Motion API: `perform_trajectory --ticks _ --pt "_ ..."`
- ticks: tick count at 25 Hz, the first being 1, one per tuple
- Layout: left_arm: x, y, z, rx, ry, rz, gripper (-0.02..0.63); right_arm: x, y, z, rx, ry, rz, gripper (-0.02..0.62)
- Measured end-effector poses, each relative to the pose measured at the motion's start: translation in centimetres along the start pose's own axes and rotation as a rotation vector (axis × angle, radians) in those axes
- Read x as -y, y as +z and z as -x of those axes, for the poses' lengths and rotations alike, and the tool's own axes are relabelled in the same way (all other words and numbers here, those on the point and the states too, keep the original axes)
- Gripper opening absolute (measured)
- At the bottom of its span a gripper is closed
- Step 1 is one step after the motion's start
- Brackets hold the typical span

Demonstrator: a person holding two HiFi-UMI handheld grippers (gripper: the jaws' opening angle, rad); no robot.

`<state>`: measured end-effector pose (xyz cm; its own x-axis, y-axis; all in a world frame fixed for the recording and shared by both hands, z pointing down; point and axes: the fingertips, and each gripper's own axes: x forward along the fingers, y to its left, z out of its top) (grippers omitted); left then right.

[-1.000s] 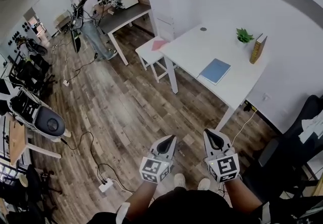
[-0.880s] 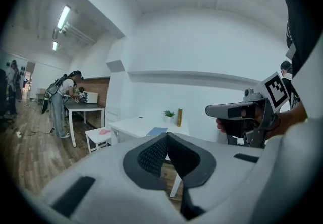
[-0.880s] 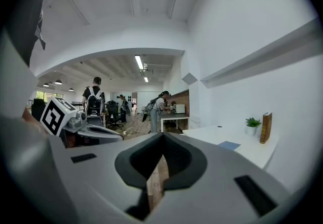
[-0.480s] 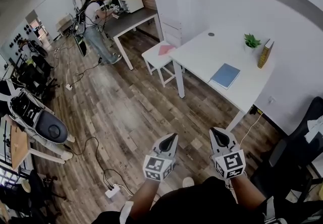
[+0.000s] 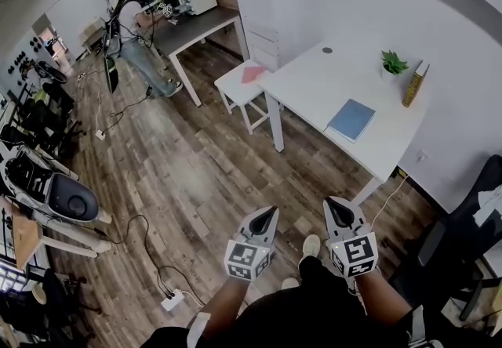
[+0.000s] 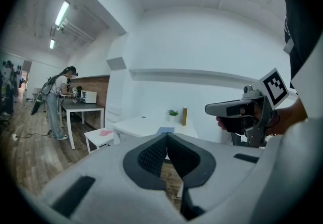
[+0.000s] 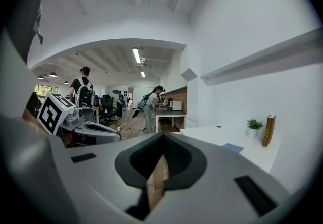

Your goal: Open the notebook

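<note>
Though notebook (image 5: 351,119) lies on table (image 5: 310,81), right tool (image 5: 335,204) well short.

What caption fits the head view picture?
Left gripper and right gripper, both shut, face a white table holding a blue notebook.

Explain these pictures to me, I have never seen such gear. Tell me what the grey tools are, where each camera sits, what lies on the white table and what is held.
No robot here: a person carries a hand-held gripper in each hand, the left gripper and the right gripper. The head view looks down from a camera on the person's head; the other two views come from cameras riding on each gripper. On the white table ahead are a closed blue notebook, a small potted plant and an upright book. Both grippers' fingers are shut, holding nothing.
</note>
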<state>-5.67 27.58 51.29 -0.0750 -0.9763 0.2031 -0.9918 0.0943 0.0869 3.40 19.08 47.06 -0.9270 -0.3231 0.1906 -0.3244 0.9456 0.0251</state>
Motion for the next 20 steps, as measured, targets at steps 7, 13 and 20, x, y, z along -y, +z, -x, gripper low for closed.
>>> perform_trajectory --ticks 7,13,20 --pt "-2.7 1.0 -5.2 -0.03 0.011 -0.036 0.006 4.7 -0.3 -4.4 -0.01 0.007 -0.031 -0.002" --pt "-4.8 2.3 -10.7 -0.048 0.035 -0.025 0.006 10.1 0.4 -7.8 -0.004 0.001 -0.047 -0.002" --pt "-5.3 3.5 -16.6 -0.057 0.009 -0.02 0.006 15.4 1.5 -11.2 0.021 0.001 -0.065 -0.002"
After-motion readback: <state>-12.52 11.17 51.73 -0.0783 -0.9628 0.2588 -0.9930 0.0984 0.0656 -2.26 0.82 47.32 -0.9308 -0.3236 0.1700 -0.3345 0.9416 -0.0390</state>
